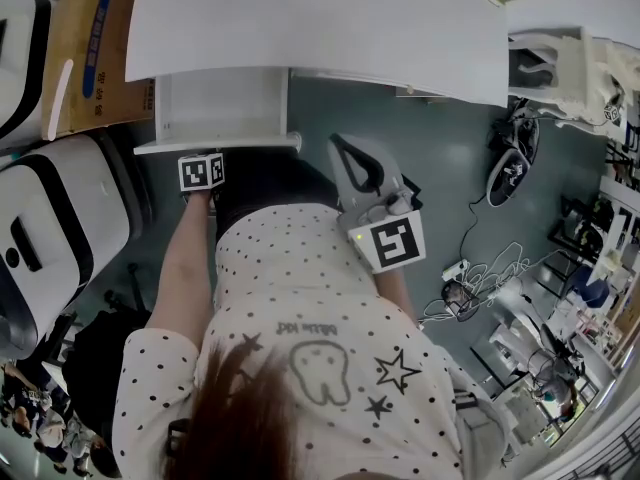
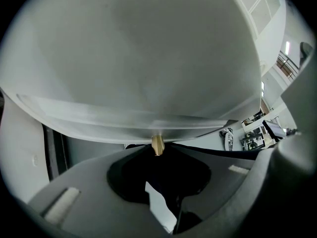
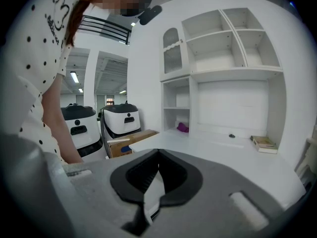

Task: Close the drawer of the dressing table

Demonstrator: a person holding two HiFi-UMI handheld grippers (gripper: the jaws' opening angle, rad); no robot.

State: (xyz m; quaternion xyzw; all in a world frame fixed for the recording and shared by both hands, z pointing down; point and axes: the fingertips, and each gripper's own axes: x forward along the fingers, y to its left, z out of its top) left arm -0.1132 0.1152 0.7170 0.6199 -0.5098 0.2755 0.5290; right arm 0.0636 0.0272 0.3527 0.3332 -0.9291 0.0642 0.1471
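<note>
The person in a dotted shirt (image 1: pixel 300 298) stands before the white dressing table (image 1: pixel 320 18) and looks down on it. The drawer (image 1: pixel 220 103) is on the left side of the table, and it stands pulled out from under the worktop toward the person, so it is open. The left claw (image 2: pixel 157 152) is low at the drawer front (image 2: pixel 138 58) and points steeply down. Its two tips are closed on the small brass knob (image 2: pixel 157 143) of the drawer and pinch it from both sides. The right claw (image 3: pixel 157 155) is held in the air at the person's right side, well apart from the drawer, and it points almost level toward the shelves (image 3: pixel 223 38) of the table. Its tips are pressed together with nothing between them. On the worktop, far from both claws, a book (image 3: pixel 263 143) and a small purple thing (image 3: pixel 183 127) lie. A cardboard box (image 1: pixel 95 38) stands on the floor left of the table.
</note>
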